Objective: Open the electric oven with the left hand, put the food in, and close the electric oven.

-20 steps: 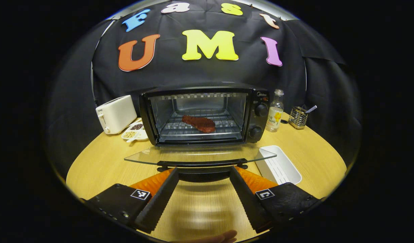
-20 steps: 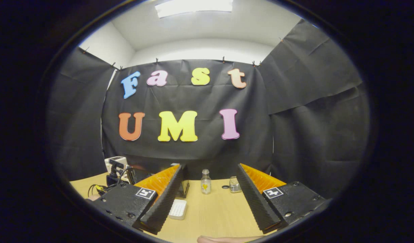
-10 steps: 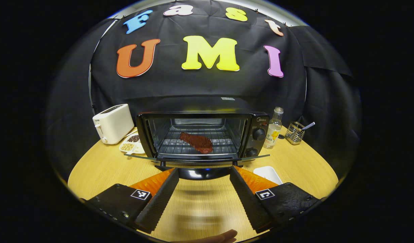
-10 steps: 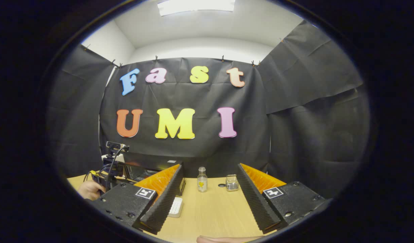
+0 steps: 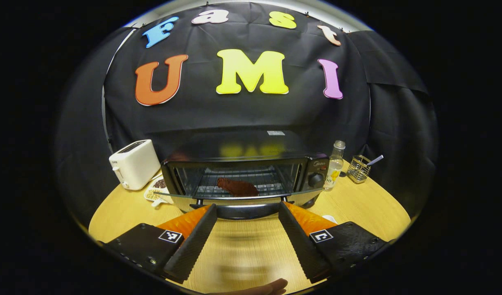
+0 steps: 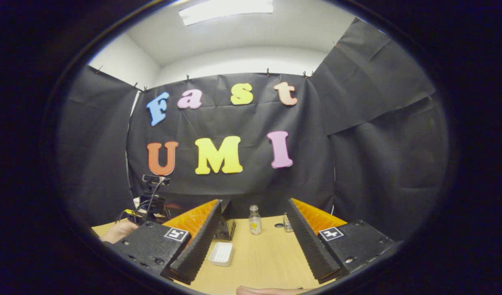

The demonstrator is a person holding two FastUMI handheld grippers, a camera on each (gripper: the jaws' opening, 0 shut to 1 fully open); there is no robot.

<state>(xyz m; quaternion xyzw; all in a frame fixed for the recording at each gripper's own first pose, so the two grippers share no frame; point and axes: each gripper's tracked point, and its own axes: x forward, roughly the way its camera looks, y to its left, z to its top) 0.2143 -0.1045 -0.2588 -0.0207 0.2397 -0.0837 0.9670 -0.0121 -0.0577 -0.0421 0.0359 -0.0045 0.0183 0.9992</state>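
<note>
Closing the oven door [image 5: 243, 198]: it is seen raised since a second ago, from flat to partly up, so only the shut is judged left. Left gripper [image 5: 247, 213] is spread under the door handle, pinching nothing. Right gripper [image 6: 255, 229] is spread, idle. Food [image 5: 237, 187] lies on the oven [image 5: 243, 164] rack, long axis left-right, narrow end pointing left.

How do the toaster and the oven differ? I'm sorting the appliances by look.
The toaster is white with a solid closed body; the oven is black with a glass door that stands partly open. The toaster is the smaller one, at the oven's left. The oven holds a piece of meat on its rack; the toaster's slots look empty. Both stand on the wooden table.
</note>
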